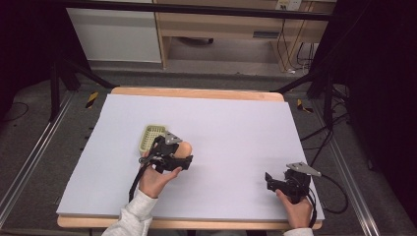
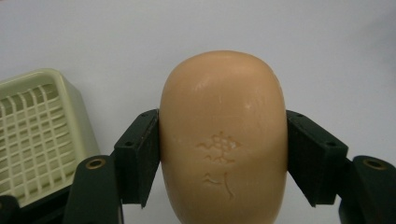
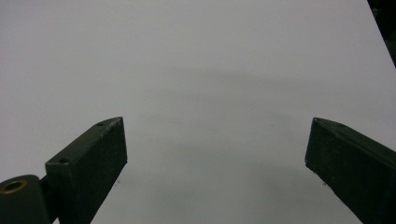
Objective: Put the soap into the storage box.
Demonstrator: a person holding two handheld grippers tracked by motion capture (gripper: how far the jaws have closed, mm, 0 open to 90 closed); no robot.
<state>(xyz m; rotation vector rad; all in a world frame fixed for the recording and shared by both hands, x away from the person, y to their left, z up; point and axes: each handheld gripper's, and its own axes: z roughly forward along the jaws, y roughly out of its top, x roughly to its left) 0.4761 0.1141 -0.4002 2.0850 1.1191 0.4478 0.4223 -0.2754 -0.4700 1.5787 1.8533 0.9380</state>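
The left claw pinches the smooth peach oval soap bar by its curved sides; it could squirt out short of the pale green slotted plastic soap dish just left of it. The right claw is spread, holding nothing.

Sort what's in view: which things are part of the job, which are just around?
In the job:
- soap bar, clamped between the left gripper's fingers
- pale green soap dish, just beside it

Just around:
- right gripper, open over bare table
- wooden desk and cables behind
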